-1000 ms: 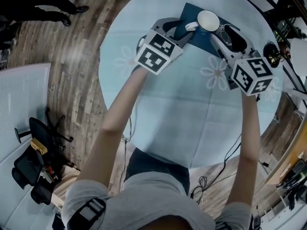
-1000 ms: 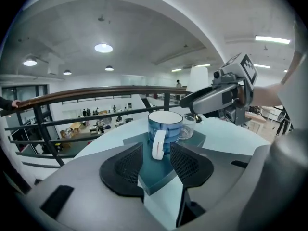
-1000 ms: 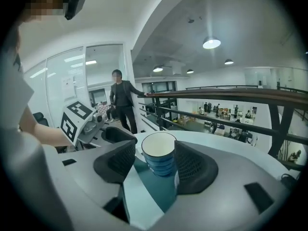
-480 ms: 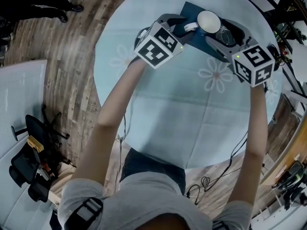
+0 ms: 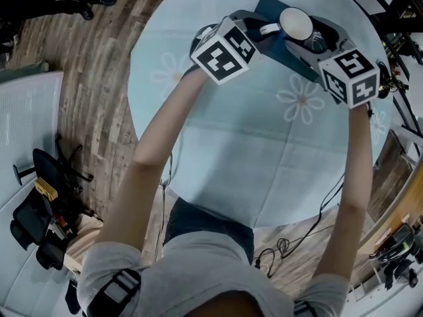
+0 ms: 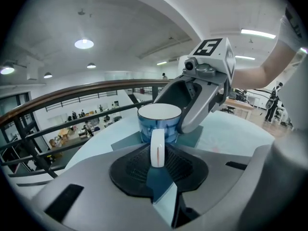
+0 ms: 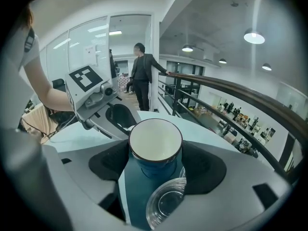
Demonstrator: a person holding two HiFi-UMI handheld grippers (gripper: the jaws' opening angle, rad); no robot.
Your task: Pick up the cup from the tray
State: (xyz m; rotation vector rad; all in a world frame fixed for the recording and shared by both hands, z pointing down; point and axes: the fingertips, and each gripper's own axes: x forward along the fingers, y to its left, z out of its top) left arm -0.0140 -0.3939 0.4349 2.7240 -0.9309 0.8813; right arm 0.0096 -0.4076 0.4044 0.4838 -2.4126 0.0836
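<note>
**Cup** (image 5: 295, 24): blue outside, white inside. It stands upright on the dark blue tray (image 5: 269, 8). The tray lies on the round pale table (image 5: 231, 144), on the side far from the person. The white handle (image 6: 157, 148) points toward the left gripper.

**Left gripper** (image 6: 157, 152): the jaws have just been closing. The black pads (image 6: 130, 170) sit against both sides of the handle and grip it. The gripper slants down toward the cup.

**Right gripper** (image 7: 155, 154): the jaws have just been opening and stand wide apart. The cup body is between them, with one pad on each side, and neither pad visibly presses on it. A clear glass (image 7: 168, 203) stands on the tray just beside the cup, nearer this gripper, also between these jaws.

**Layout:** the two grippers face each other across the cup, each with its marker cube toward the person.

**Surroundings:** wood floor (image 5: 99, 78) lies beside the table. A person in dark clothes (image 7: 144, 71) stands at a railing (image 7: 231, 95) beyond the table.
</note>
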